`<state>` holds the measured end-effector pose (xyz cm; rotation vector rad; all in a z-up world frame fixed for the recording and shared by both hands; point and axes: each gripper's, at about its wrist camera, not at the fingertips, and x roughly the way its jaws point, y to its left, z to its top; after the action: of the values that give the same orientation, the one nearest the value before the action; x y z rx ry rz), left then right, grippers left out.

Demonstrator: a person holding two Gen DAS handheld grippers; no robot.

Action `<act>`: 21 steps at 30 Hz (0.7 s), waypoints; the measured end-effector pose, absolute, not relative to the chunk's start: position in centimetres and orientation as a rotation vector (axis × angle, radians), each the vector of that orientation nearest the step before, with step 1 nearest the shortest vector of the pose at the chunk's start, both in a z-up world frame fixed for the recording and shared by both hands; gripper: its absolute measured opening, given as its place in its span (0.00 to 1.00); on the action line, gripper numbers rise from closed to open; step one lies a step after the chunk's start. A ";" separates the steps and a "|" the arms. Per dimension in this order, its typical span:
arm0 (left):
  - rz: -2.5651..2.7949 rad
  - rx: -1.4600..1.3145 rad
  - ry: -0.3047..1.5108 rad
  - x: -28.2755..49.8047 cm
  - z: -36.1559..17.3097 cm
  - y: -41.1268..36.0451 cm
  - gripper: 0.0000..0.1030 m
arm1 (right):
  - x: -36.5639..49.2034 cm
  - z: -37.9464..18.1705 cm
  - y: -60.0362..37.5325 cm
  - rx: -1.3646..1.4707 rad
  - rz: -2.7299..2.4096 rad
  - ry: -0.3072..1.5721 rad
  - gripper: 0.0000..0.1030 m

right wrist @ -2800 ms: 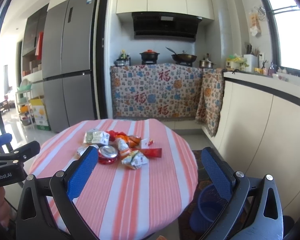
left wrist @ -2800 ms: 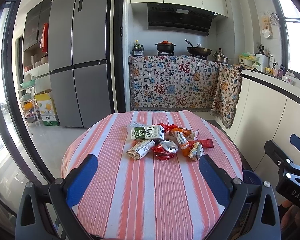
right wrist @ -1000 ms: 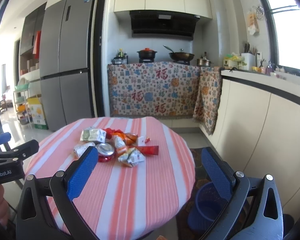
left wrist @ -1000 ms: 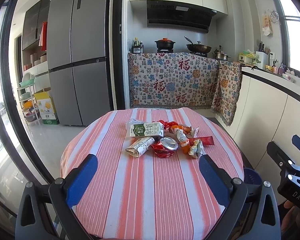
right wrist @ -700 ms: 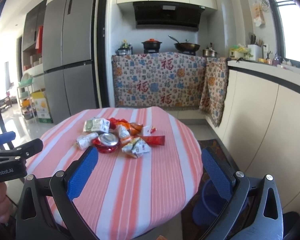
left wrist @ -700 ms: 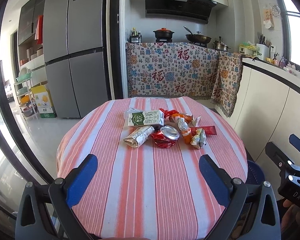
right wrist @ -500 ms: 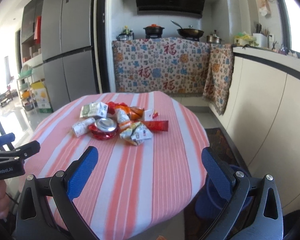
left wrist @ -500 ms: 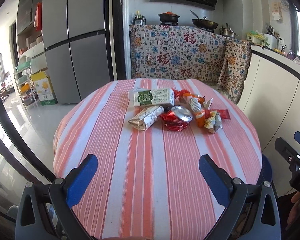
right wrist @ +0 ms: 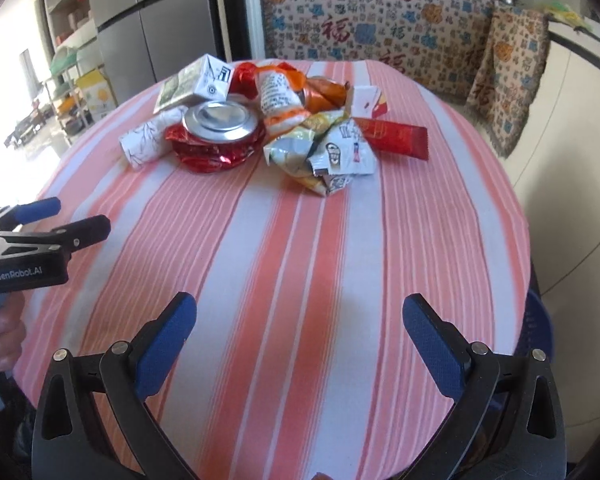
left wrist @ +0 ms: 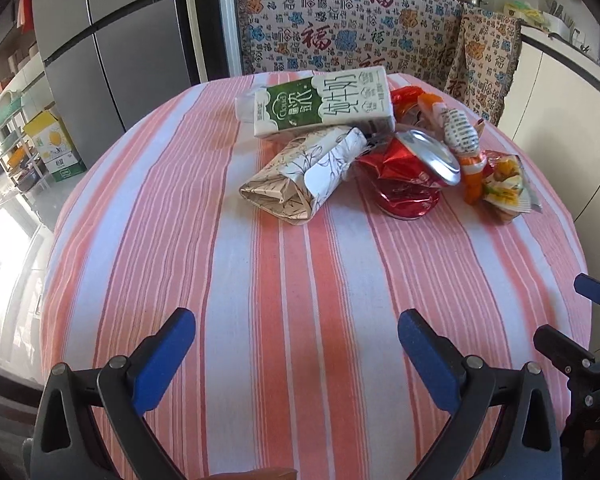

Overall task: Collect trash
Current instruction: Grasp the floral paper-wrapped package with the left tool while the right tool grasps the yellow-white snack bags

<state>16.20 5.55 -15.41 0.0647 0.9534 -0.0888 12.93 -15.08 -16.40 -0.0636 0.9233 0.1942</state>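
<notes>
Left wrist view: both claws (left wrist: 296, 344) (right wrist: 299, 330), spread wide and empty, have advanced toward the trash pile (left wrist: 364, 148).

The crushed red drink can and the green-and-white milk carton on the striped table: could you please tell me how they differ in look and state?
The crushed red drink can is shiny metal, squashed short, with its silver round top tilted up; the green-and-white milk carton is printed card, still box-shaped, lying on its side. The can sits nearer the grippers; the carton lies behind it. Both belong to one trash pile on the striped table, untouched by either gripper.
</notes>
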 end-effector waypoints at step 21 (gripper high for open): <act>-0.297 0.153 0.966 24.9 -16.0 8.1 1.00 | 18.0 -17.9 -14.5 -0.083 0.164 0.938 1.00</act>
<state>24.88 8.12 -16.00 0.1533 0.9664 -0.2967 17.98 -14.47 -17.88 -0.0826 0.9380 0.1636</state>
